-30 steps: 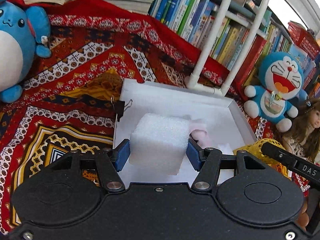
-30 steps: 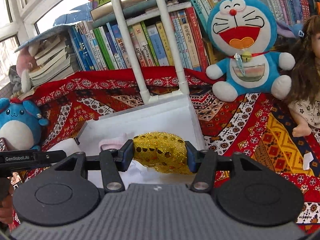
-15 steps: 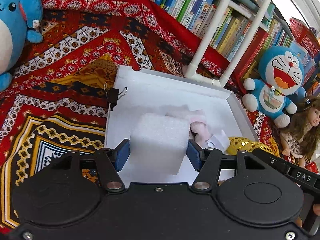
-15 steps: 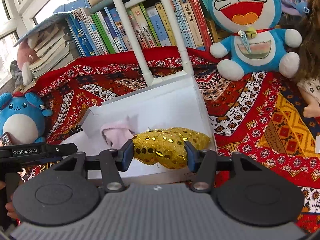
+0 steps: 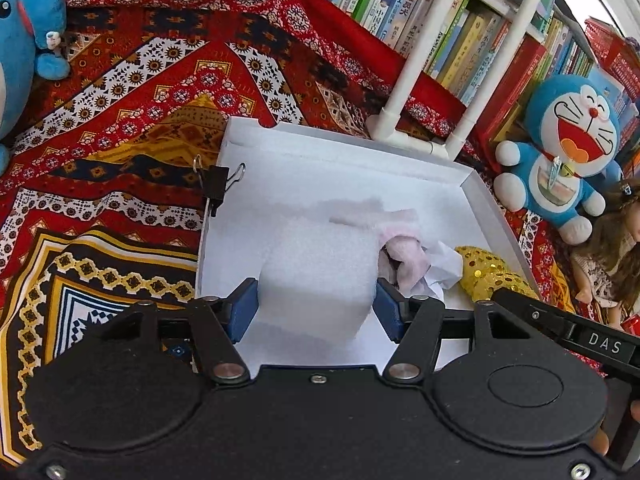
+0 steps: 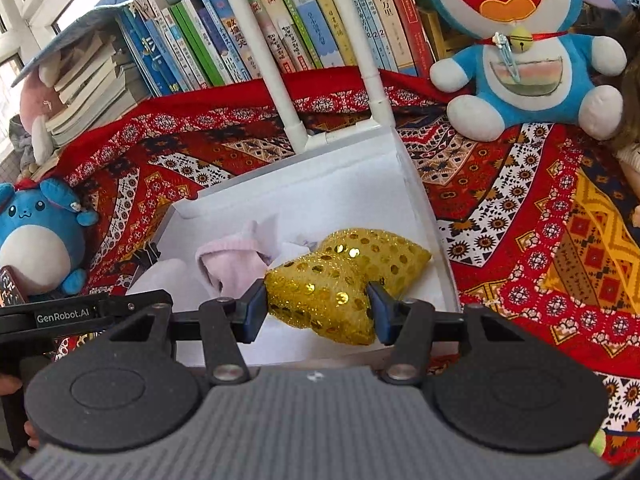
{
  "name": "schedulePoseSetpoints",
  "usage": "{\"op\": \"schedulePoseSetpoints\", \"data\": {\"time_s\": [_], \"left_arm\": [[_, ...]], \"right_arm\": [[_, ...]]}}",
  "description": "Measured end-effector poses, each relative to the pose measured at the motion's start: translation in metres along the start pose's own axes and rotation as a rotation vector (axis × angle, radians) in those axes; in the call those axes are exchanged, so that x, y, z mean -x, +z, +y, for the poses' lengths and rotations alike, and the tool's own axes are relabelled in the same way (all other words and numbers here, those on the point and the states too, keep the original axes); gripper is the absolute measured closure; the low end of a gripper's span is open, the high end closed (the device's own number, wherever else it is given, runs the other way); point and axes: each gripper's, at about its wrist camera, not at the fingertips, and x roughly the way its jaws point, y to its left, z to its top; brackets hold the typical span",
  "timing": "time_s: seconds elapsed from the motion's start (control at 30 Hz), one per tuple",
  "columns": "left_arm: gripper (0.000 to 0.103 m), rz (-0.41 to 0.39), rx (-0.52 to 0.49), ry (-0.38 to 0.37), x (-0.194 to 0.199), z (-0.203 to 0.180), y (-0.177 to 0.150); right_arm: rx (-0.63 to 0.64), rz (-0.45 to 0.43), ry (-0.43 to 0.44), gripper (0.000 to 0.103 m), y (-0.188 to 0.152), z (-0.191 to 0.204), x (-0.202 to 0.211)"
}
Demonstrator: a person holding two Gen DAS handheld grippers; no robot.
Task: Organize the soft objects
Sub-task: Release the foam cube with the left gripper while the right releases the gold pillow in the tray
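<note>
My left gripper (image 5: 316, 306) is shut on a white foam block (image 5: 316, 272), held low inside the white box (image 5: 344, 148). My right gripper (image 6: 316, 308) is shut on a gold sequined cushion (image 6: 340, 276), whose far end rests inside the same white box (image 6: 416, 184) near its right wall. A pink soft cloth (image 6: 228, 260) and a crumpled white piece (image 5: 440, 264) lie in the box between the two held things. The gold cushion (image 5: 486, 270) shows at the right of the left wrist view; the foam block (image 6: 160, 276) shows at the left of the right wrist view.
The box sits on a red patterned cloth (image 5: 132, 92). A black binder clip (image 5: 216, 186) grips its left wall. White pipe legs (image 6: 288, 112) stand behind it, before a row of books (image 6: 240, 40). A blue cat plush (image 6: 520, 52), a doll (image 5: 612, 252) and a round blue plush (image 6: 36, 236) flank it.
Both grippers have sunk toward the box with their loads. The foam block now sits lower over the box floor, and the gold cushion's far end has come down into the box.
</note>
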Motion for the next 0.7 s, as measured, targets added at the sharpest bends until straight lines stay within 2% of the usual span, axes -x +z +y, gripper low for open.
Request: {"op": "schedulePoseSetpoints", "data": {"time_s": [0.4, 0.53, 0.6, 0.7], "left_arm": [[0.040, 0.014, -0.008, 0.003, -0.010, -0.001, -0.002], [0.038, 0.004, -0.018, 0.002, -0.007, -0.002, -0.003], [0.036, -0.003, -0.021, -0.010, -0.003, -0.003, -0.002], [0.029, -0.018, -0.015, -0.017, 0.004, -0.003, -0.002]], "right_arm": [[0.005, 0.043, -0.009, 0.043, -0.002, 0.003, -0.013], [0.006, 0.045, -0.011, 0.034, -0.002, 0.004, -0.012], [0.005, 0.044, -0.015, 0.026, -0.002, 0.004, -0.010], [0.000, 0.042, -0.010, 0.025, -0.002, 0.004, -0.006]]}}
